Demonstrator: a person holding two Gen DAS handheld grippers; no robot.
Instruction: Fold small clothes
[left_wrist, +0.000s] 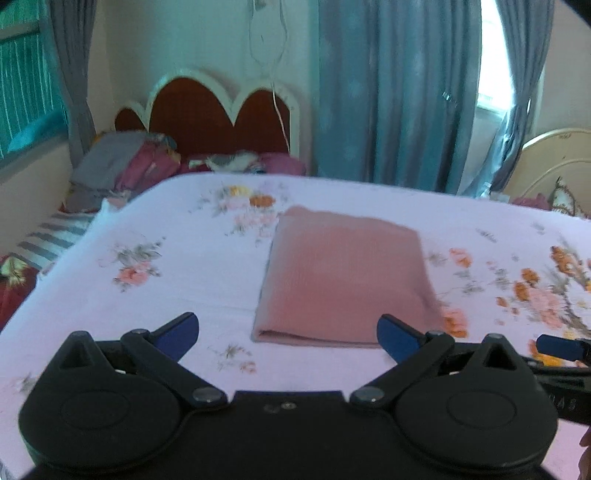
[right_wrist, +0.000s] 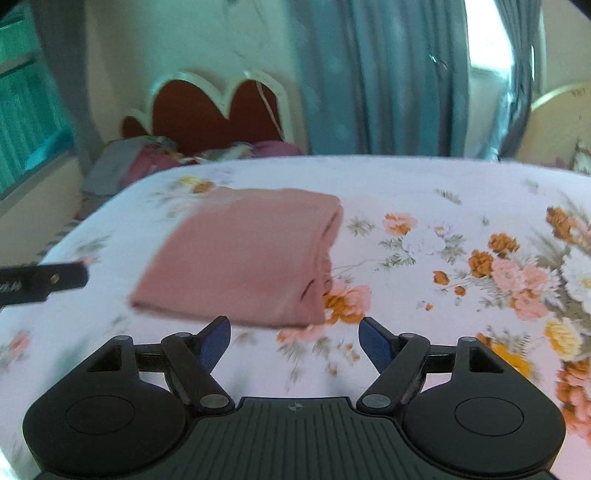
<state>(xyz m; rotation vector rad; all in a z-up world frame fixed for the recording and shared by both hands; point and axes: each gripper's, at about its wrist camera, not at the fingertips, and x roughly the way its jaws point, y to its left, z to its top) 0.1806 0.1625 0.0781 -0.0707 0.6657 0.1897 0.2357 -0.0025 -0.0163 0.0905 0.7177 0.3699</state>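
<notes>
1. While both hand-held grippers hang above it, one pink cloth (left_wrist: 343, 277) lies folded flat on the bed (left_wrist: 166, 295), a neat rectangle w/ several layers.
2. Long axis: runs from the near edge toward the far edge of the bed, i.e. away from the cameras. Near short edge is a clean fold; in the right wrist view the stacked layer edges (right_wrist: 325, 258) show along its right side.
3. Left hand-held gripper (left_wrist: 288, 332): blue pads spread wide, nothing between them, not touching the cloth. Cloth sits just ahead of it, slightly to the right.
4. Right hand-held gripper (right_wrist: 293, 339): pads apart too, less wide, nothing pinched. Cloth lies ahead & to its left, near corner just beyond the left pad.
5. Each gripper shows at the edge of the other's view, so they sit side by side, near but apart.
6. Count: 1 folded cloth, 2 grippers, 4 blue pads. No other garment on the sheet.
7. Surface: white sheet (right_wrist: 424, 206) w/ orange, pink & yellow flower print, smooth, denser print toward the right.
8. Room: bedroom. Second bed behind at left w/ red scalloped headboard (left_wrist: 221, 118), white trim, piled w/ grey & purple bedding (left_wrist: 125, 166).
9. Blue-grey curtains (left_wrist: 399, 92) hang behind, bright window gap at right; teal window at far left; cream headboard (left_wrist: 554, 158) at far right. Both views are motion-blurred.
</notes>
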